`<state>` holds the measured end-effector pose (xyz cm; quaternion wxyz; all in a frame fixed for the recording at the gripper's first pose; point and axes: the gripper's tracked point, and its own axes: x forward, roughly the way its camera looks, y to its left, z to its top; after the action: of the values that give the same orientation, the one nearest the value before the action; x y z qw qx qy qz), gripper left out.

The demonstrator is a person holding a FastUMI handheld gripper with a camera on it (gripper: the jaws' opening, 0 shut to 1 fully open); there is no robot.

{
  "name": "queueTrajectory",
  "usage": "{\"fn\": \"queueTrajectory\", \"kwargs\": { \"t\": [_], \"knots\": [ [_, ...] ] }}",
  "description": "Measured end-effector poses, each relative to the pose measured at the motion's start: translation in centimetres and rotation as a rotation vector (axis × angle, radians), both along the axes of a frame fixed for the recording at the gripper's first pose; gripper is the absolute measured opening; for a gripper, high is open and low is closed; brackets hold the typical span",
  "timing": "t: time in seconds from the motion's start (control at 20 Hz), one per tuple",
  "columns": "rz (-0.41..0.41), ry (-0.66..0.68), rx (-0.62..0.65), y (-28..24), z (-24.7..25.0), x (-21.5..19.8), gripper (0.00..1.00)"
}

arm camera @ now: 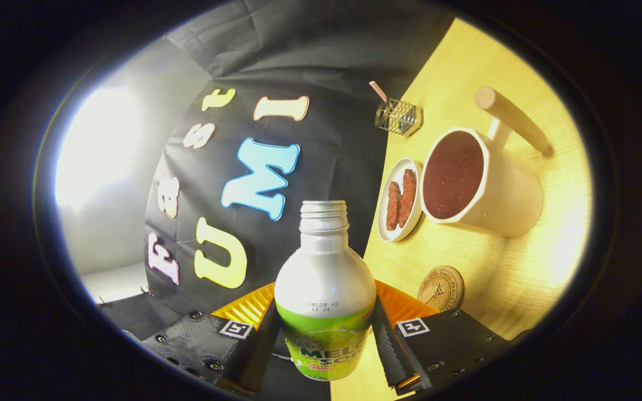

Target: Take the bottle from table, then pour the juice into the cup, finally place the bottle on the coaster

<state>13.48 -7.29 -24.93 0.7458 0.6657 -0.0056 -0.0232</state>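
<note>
Silver metal and a green label make up the bottle (325, 295), which sits between the two fingers of the gripper (325, 340). Both fingers press against its lower body, one on each side, so the jaws are closed only as far as the bottle's width allows. Its threaded neck is uncapped and points away from the camera, toward the black cloth wall (298, 67). The whole scene is rolled to one side, so the yellow wooden table (499, 289) stands like a steep slope beside the bottle, and the bottle is held off that surface.

On the table, beyond the fingers, a cream cup (480, 181) with a long wooden handle shows its open mouth; inside it is a dark reddish-brown filling, speckled, reaching high up the wall. Just beside the cup's rim, a small white dish (386, 225) holds two brown, crusty strips lying side by side. Farther off, near the table's far edge, a little wire rack (399, 117) stands with a thin striped stick leaning out of it. Nearer the gripper, a round wooden coaster (441, 288) with a stamped design lies flat on the table, apart from the cup and with nothing on it.
</note>
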Motion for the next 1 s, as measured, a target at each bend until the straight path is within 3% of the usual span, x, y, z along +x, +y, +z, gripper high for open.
{"fn": "queueTrajectory", "kwargs": {
  "t": [0.3,1.0],
  "knots": [
    [-0.02,-0.041,0.149,-0.7,-0.1,0.1,0.79],
    [-0.055,-0.122,0.31,-1.5,0.1,0.5,0.79]
  ]
}}
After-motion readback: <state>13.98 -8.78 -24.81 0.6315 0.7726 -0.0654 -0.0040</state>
